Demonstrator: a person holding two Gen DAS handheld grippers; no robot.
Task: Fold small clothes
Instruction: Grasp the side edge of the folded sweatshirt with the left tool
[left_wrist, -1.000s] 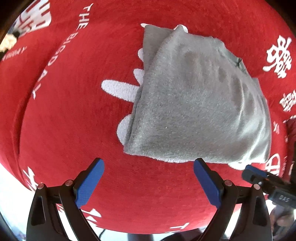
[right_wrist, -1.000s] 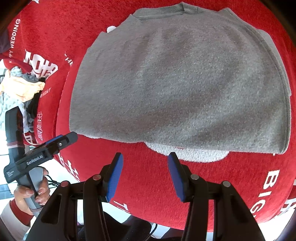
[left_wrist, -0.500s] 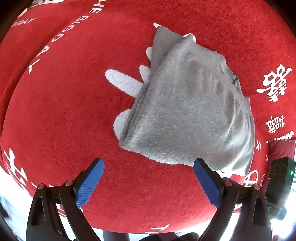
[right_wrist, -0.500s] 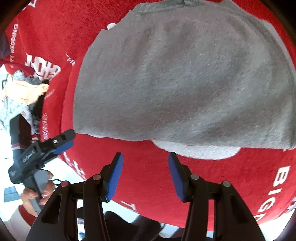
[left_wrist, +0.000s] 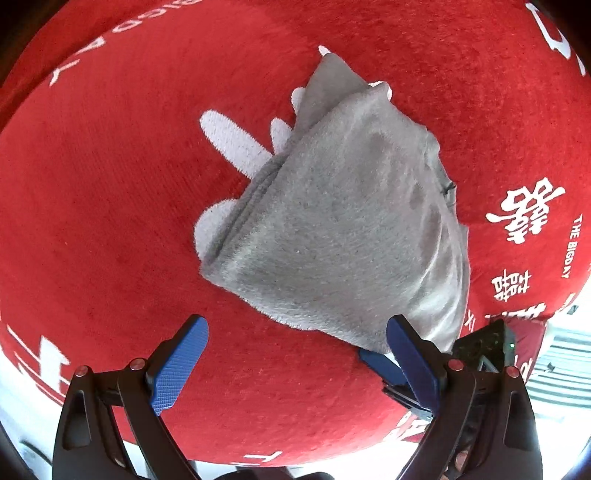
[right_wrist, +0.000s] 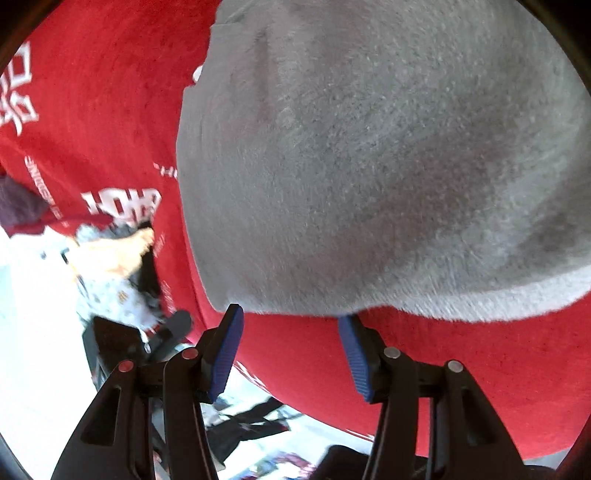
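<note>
Right fingers: the blue pads (right_wrist: 229, 350) of the right gripper (right_wrist: 291, 350) stood about half apart, gripping nothing; the jaws had just been opening slightly, with only red cloth between them. The tips sat at the near hem of the grey garment (right_wrist: 369, 166); contact could not be confirmed.
Left fingers: the left gripper (left_wrist: 295, 365) stood wide apart and empty, with its blue pads (left_wrist: 177, 369) clear of the fabric. The right-hand pad overlapped the garment's near corner in the picture; touch could not be told.
Garment position: the grey garment (left_wrist: 343, 221), a fleecy top by the look of it, lay on the red printed tablecloth (left_wrist: 110, 221), ahead of both grippers and closer to the right one.
Garment state: it lay doubled over, with stacked layers visible along its left edge in the left wrist view and a ribbed band at the far end in the right wrist view.
Surroundings: a heap of other clothes (right_wrist: 110, 288) lay at the left edge of the cloth in the right wrist view; the items there were blurred.
Progress: judged as partly done, since at least one fold was in place.
Remaining: a further fold or a pickup of the near hem appeared likely, then the heap.
</note>
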